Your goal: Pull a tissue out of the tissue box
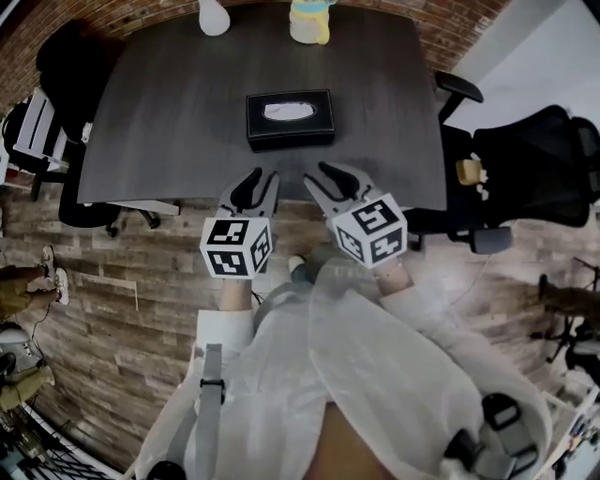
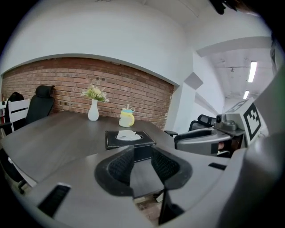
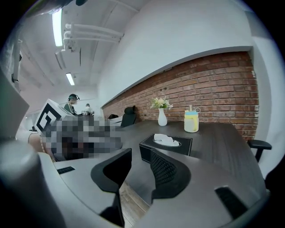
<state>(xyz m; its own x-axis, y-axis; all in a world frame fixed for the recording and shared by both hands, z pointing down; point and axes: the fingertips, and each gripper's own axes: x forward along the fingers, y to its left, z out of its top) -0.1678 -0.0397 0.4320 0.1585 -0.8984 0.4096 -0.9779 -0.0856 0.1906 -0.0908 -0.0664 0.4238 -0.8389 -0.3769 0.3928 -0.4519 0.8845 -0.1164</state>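
Note:
A black tissue box (image 1: pixel 290 119) sits on the dark table (image 1: pixel 169 122), a white tissue (image 1: pixel 288 112) poking from its top slot. The box also shows in the left gripper view (image 2: pixel 129 141) and the right gripper view (image 3: pixel 165 148), ahead of each pair of jaws. My left gripper (image 1: pixel 254 184) hovers at the table's near edge, open and empty, short of the box. Beside it my right gripper (image 1: pixel 329 177) is open too, nothing between its fingers. In their own views both grippers, left (image 2: pixel 142 165) and right (image 3: pixel 140 168), point toward the box.
A white vase (image 1: pixel 214 16) with flowers and a yellow jug (image 1: pixel 310 22) stand at the table's far edge. Black office chairs flank the table at left (image 1: pixel 70 70) and right (image 1: pixel 525 159). A brick wall (image 2: pixel 67 84) lies behind. The floor is wood plank.

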